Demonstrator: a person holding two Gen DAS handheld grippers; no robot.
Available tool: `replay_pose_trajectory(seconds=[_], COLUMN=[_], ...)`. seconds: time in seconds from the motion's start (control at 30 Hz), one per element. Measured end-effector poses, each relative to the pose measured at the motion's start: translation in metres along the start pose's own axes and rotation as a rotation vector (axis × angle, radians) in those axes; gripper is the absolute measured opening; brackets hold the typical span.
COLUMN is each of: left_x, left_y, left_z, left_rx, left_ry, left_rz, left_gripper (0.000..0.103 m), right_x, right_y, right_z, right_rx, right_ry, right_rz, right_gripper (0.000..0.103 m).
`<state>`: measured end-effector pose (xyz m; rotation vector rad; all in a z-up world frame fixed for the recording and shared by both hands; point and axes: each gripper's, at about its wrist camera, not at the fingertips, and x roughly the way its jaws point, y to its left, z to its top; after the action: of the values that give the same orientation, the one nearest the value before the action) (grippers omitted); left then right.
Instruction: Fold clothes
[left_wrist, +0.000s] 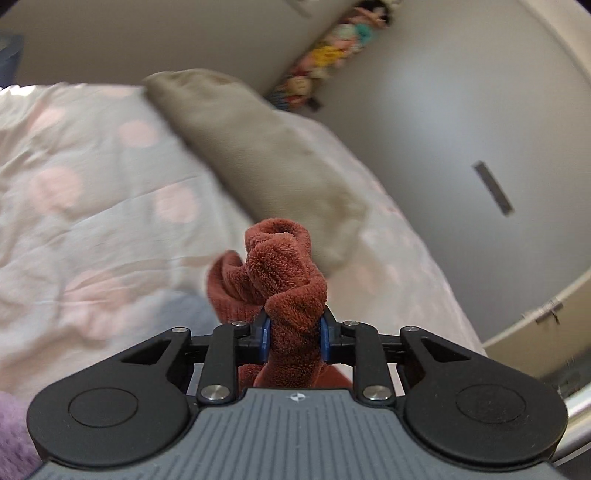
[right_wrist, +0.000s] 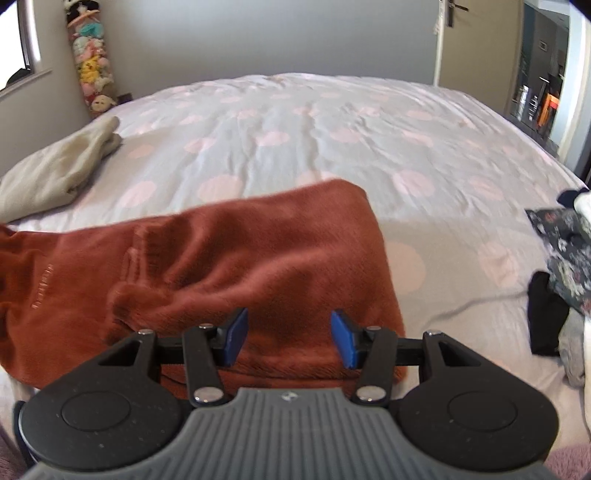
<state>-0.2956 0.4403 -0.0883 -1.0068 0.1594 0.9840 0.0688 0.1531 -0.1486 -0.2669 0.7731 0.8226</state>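
A rust-red fleece garment (right_wrist: 229, 266) lies spread across the near part of the bed (right_wrist: 332, 122), its left end lifted out of frame. In the left wrist view my left gripper (left_wrist: 294, 334) is shut on a bunched fold of that rust-red fleece (left_wrist: 284, 273), which bulges up between the blue pads and hangs above the bedcover. My right gripper (right_wrist: 288, 338) stands open just over the garment's near edge, nothing pinched between its blue pads.
A folded beige garment (right_wrist: 59, 166) rests at the bed's left side, also seen as beige cloth (left_wrist: 258, 155) ahead of the left gripper. A pile of dark floral and black clothes (right_wrist: 561, 266) sits at the right edge. A column of soft toys (right_wrist: 92, 66) hangs in the corner.
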Motion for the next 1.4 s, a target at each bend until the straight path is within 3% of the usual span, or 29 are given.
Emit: replay_pose_trajectory(seconds=[0.23, 0.33, 0.57, 0.73, 0.87, 0.93, 0.97, 1.03, 1.13, 1.2, 1.4], left_x=[0.005, 0.013, 0.036, 0.048, 0.04, 0.035, 0.031, 0.023, 0.014, 0.014, 0.02], left_y=[-0.067, -0.091, -0.123, -0.122, -0.119, -0.12, -0.119, -0.117, -0.111, -0.107, -0.109], left_z=[-0.033, -0.059, -0.135, -0.182, -0.195, -0.192, -0.19, -0.187, -0.185, -0.181, -0.174], left_rx=[0.207, 0.318, 0.653, 0.867, 0.93, 0.936, 0.923, 0.896, 0.884, 0.875, 0.868], left_ry=[0.04, 0.084, 0.223, 0.357, 0.442, 0.467, 0.483, 0.503, 0.488, 0.476, 0.465], left_rz=[-0.166, -0.212, -0.253, -0.239, -0.252, -0.282, -0.305, -0.324, -0.293, -0.26, -0.2], left_gripper=[0.022, 0.022, 0.022, 0.023, 0.031, 0.045, 0.046, 0.048, 0.048, 0.048, 0.048], right_x=[0.003, 0.01, 0.031, 0.028, 0.021, 0.016, 0.013, 0.003, -0.01, -0.01, -0.002], right_y=[0.018, 0.029, 0.035, 0.026, 0.018, 0.015, 0.015, 0.016, 0.022, 0.033, 0.07], right_z=[0.014, 0.015, 0.003, 0.001, 0.001, 0.002, 0.004, 0.008, 0.019, 0.028, 0.048], right_rx=[0.046, 0.045, 0.069, 0.082, 0.107, 0.119, 0.12, 0.114, 0.094, 0.055, -0.088], right_ry=[0.03, 0.051, 0.138, 0.134, 0.118, 0.104, 0.093, 0.064, 0.024, 0.012, 0.01], right_rz=[0.143, 0.203, 0.25, 0.257, 0.262, 0.275, 0.285, 0.316, 0.38, 0.419, 0.496], right_gripper=[0.05, 0.038, 0.036, 0.037, 0.037, 0.037, 0.037, 0.037, 0.035, 0.026, 0.027])
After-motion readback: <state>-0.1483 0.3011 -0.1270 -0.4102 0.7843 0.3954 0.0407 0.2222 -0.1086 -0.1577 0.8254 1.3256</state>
